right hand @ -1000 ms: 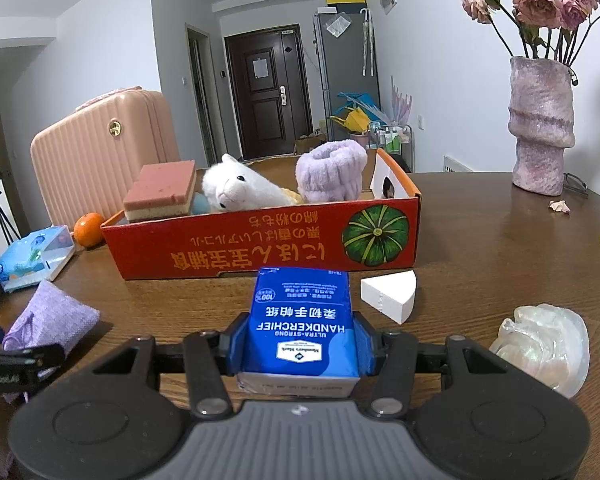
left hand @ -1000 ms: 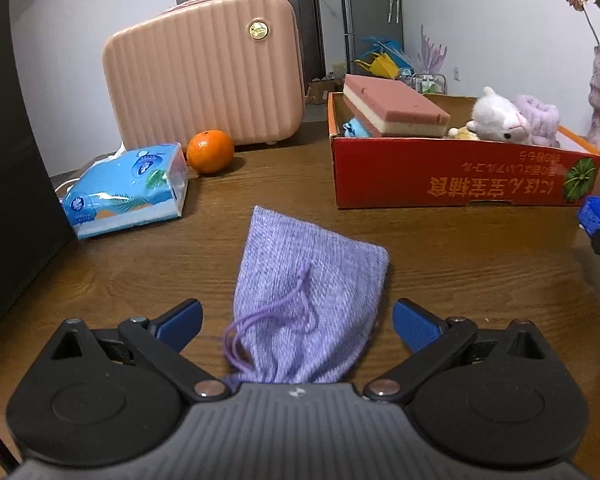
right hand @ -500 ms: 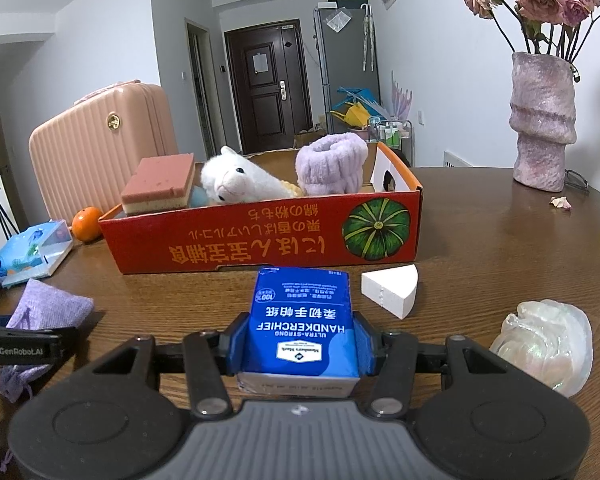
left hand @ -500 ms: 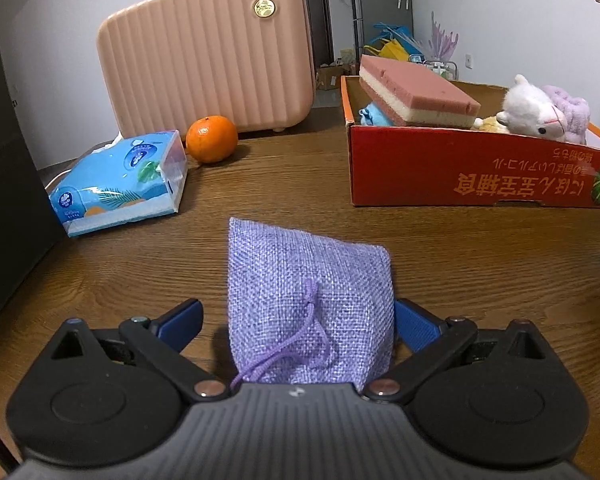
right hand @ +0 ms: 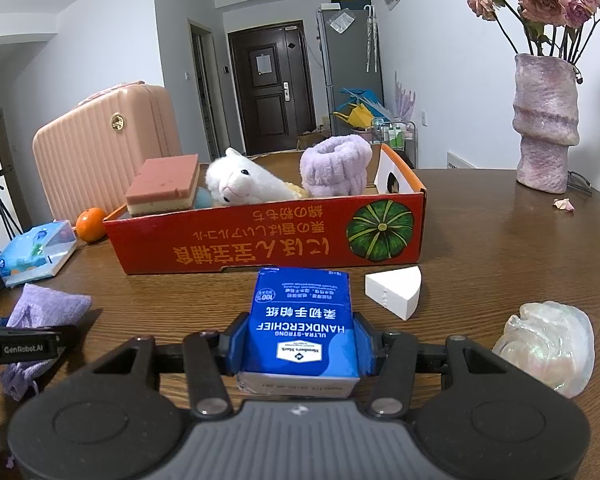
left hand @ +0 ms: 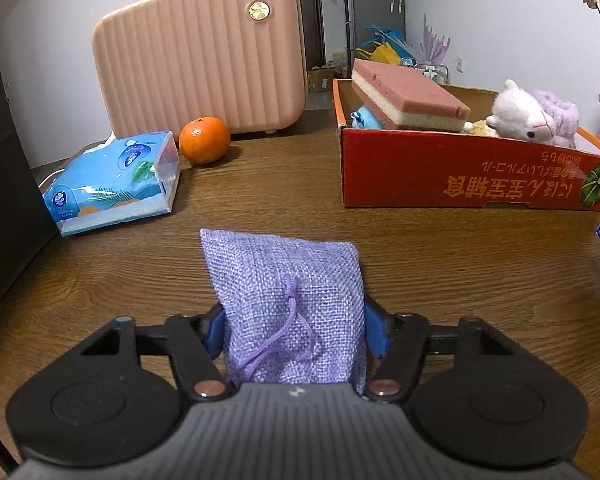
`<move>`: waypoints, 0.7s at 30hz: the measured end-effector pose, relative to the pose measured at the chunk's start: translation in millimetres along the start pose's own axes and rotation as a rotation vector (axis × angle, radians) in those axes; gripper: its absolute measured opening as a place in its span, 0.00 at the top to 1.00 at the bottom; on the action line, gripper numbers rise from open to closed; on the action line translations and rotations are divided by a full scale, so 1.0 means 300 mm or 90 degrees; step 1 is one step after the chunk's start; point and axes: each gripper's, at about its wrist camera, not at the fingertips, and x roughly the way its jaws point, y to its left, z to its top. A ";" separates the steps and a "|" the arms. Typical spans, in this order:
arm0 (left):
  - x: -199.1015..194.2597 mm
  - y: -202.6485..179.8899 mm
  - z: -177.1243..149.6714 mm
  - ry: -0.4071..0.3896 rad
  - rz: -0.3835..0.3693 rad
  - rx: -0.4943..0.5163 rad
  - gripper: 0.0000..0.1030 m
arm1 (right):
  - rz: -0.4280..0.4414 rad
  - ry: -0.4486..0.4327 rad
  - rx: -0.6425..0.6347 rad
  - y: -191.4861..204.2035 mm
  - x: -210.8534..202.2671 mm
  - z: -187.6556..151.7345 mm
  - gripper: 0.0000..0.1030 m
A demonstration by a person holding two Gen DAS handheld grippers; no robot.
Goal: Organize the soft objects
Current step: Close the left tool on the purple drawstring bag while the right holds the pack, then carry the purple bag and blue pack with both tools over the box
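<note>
We observed the left gripper (left hand: 294,334) fingers closing, pinching the lilac drawstring pouch (left hand: 288,304); right gripper (right hand: 298,344) fingers clamped the handkerchief pack (right hand: 302,328).

The right gripper (right hand: 298,340) has its jaws clamped on a blue handkerchief pack (right hand: 302,328) resting on the wooden worktop (right hand: 480,240). Just beyond the jaws stands the red cardboard box (right hand: 260,244), holding a sponge (right hand: 164,186), a white plush animal (right hand: 236,184) and a lilac scrunchie (right hand: 336,166). Right of the jaws lie a white wedge (right hand: 396,290) and an iridescent pouch (right hand: 548,346); far left, a lilac sachet (right hand: 46,308).
</note>
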 end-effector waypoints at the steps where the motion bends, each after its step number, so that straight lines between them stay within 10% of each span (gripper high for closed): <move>1: -0.002 0.000 -0.001 -0.001 0.000 0.000 0.40 | 0.000 0.000 0.000 0.000 0.000 0.000 0.50; 21: -0.097 0.018 0.004 -0.072 0.016 -0.023 0.51 | 0.005 -0.003 0.000 0.005 -0.007 0.002 0.50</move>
